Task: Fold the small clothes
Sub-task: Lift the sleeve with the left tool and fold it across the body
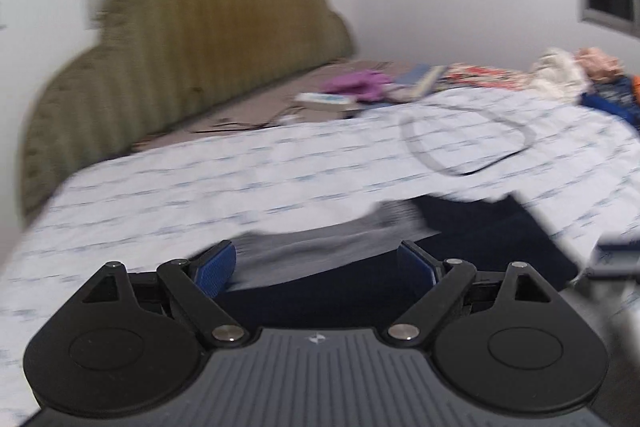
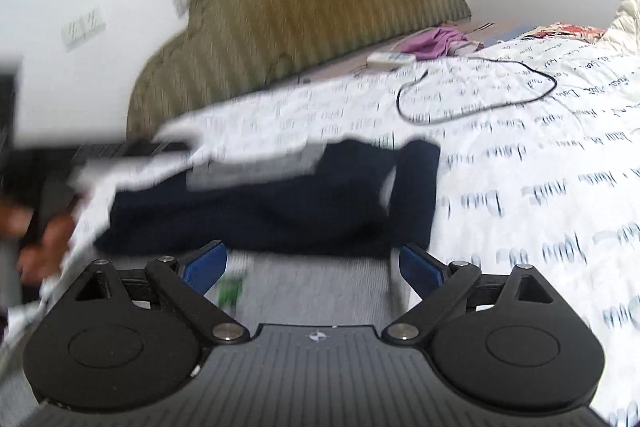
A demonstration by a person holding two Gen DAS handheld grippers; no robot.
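A small dark navy garment [image 2: 280,203] with grey parts lies on the white printed bedsheet [image 2: 520,167]. In the left wrist view the navy cloth [image 1: 460,251] and a grey part [image 1: 320,251] lie just ahead of my left gripper [image 1: 316,263], which is open and empty. My right gripper [image 2: 312,263] is open and empty, with a grey part [image 2: 320,287] of the garment between and below its blue pads [image 2: 204,267]. Both views are blurred by motion.
An olive padded headboard [image 1: 180,47] stands behind the bed. A black cable loop [image 2: 480,95] lies on the sheet. Purple cloth [image 2: 432,43], a white box [image 2: 390,59] and other piled clothes [image 1: 560,71] lie at the far side. A hand [image 2: 44,239] shows at the left.
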